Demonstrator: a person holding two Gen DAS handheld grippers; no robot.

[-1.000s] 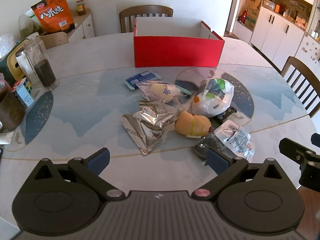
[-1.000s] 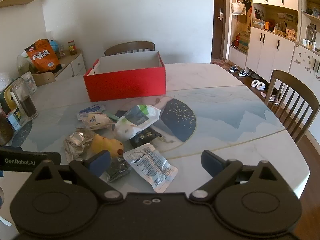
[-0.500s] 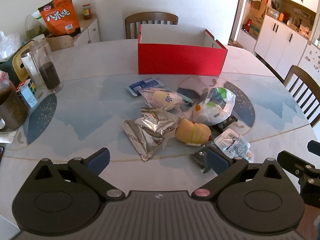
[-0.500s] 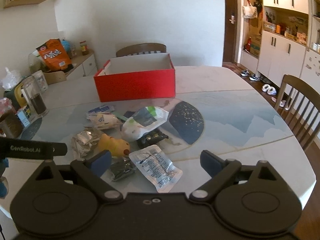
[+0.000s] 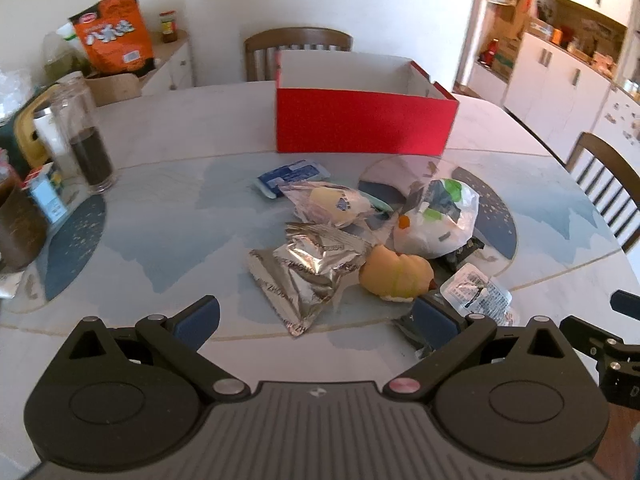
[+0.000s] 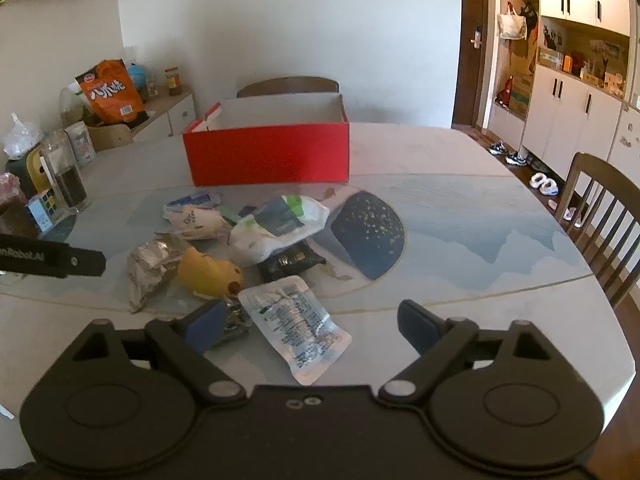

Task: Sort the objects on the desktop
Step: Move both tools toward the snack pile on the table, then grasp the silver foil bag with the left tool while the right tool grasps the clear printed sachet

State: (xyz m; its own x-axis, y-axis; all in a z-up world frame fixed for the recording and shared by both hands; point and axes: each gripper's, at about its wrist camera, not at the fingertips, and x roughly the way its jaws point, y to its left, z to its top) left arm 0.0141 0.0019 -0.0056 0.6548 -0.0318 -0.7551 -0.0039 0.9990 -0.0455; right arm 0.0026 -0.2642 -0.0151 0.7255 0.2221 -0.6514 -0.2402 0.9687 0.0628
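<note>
An open red box (image 5: 364,124) (image 6: 268,156) stands at the back of the table. In front of it lies a heap: silver foil packets (image 5: 304,272) (image 6: 150,268), a yellow plush toy (image 5: 396,272) (image 6: 210,272), a white plastic bag (image 5: 440,216) (image 6: 276,224), a wrapped bun (image 5: 328,204), a blue packet (image 5: 292,174), a dark packet (image 6: 290,260) and a clear printed packet (image 5: 476,292) (image 6: 296,320). My left gripper (image 5: 316,316) hovers open short of the foil packets. My right gripper (image 6: 312,324) is open above the clear packet, its jaws closing, nothing pressed between them.
A glass jar of dark stuff (image 5: 86,140), a puzzle cube (image 6: 44,206) and a brown mug (image 5: 18,224) crowd the table's left side. Wooden chairs stand behind the box (image 5: 298,46) and at the right (image 6: 600,220). An orange snack bag (image 5: 112,36) sits on a side cabinet.
Both views shift only slightly. The right gripper's fingers have drawn a little closer together. Nothing on the table has moved.
</note>
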